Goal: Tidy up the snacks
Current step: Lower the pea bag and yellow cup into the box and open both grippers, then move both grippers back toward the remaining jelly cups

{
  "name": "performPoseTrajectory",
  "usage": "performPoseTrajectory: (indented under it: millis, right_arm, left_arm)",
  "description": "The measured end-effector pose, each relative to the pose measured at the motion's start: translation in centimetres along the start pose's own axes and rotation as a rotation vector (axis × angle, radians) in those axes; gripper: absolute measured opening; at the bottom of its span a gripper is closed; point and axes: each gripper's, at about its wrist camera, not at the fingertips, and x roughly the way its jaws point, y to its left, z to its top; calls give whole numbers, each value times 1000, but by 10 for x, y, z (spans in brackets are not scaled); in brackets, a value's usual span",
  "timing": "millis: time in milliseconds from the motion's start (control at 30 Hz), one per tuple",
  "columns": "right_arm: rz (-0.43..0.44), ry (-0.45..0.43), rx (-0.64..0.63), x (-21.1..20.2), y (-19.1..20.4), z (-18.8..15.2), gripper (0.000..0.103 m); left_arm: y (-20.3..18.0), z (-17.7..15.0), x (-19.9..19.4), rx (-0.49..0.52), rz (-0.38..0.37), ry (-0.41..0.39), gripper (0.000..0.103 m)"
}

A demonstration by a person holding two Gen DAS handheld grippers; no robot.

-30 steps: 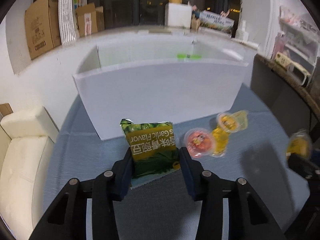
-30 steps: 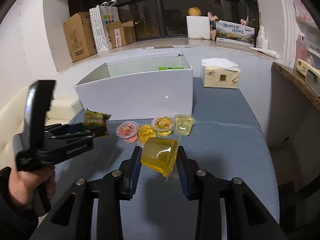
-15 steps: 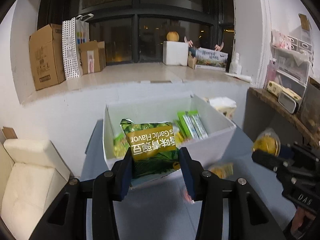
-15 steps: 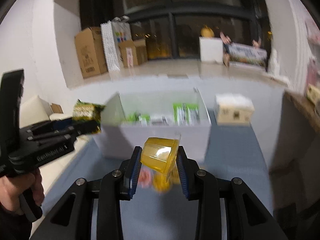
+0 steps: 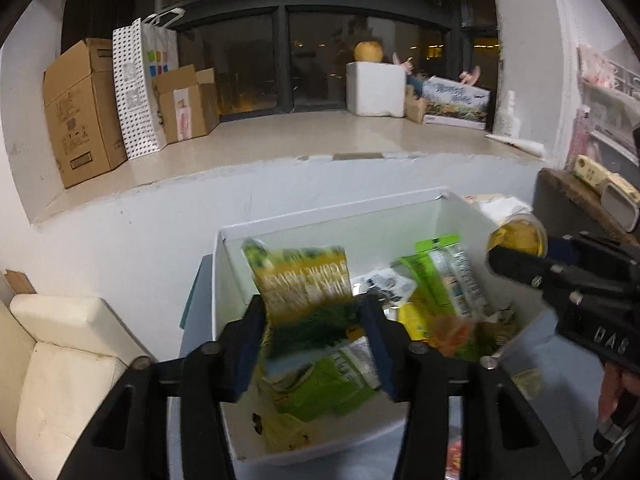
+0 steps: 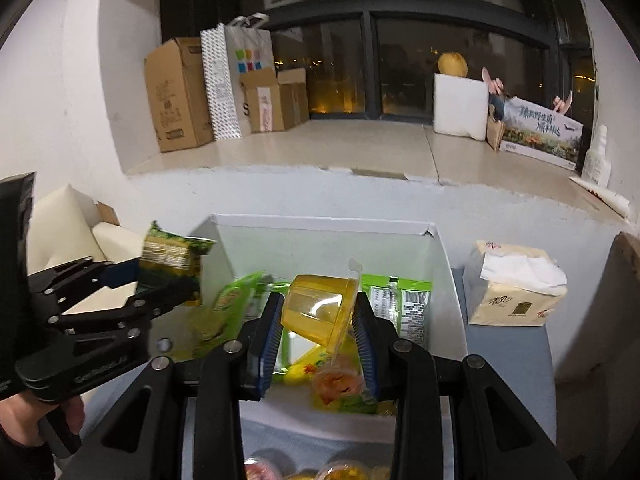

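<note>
Left wrist view: the left claw (image 5: 316, 340), its jaws just widened, is seen letting the garlic snack bag (image 5: 304, 280) slip free over the white box (image 5: 400, 216). The right claw (image 6: 316, 328), likewise just opened, is seen loosening around the yellow jelly cup (image 6: 316, 308) above the box; both snacks are judged to be dropping in.

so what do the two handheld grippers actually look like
Both are black plastic frames with triangular cut-outs and silver screw heads. The right gripper has blue ribbed pads; the left gripper has blue pads too. Each body carries pale lettering, too blurred to read. No cables show.
</note>
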Motion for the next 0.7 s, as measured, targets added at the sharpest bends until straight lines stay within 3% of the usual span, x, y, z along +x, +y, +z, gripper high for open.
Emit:
performPoseTrajectory:
  millis: [33,67,367,467,700]
  right_arm:
    - [6,-1,14,0,-3,-1,68]
    - [17,-16,33,-2,-6,-3,88]
    - [13,-99,110,-49,-17,-22,103]
    - [-16,-62,111,-65,-14,-33,103]
    - [-47,-50,73,-125,-3,-103,103]
  left_arm:
    - [2,-2,2,-5,5,-1,87]
    - [4,-5,2,-10,5,-15,102]
    - [5,-15,-36,-35,-1,-57,103]
    - [-1,-26,-56,-30,-22,-43,103]
    - [-14,-96,-124,-100,-83,-21,103]
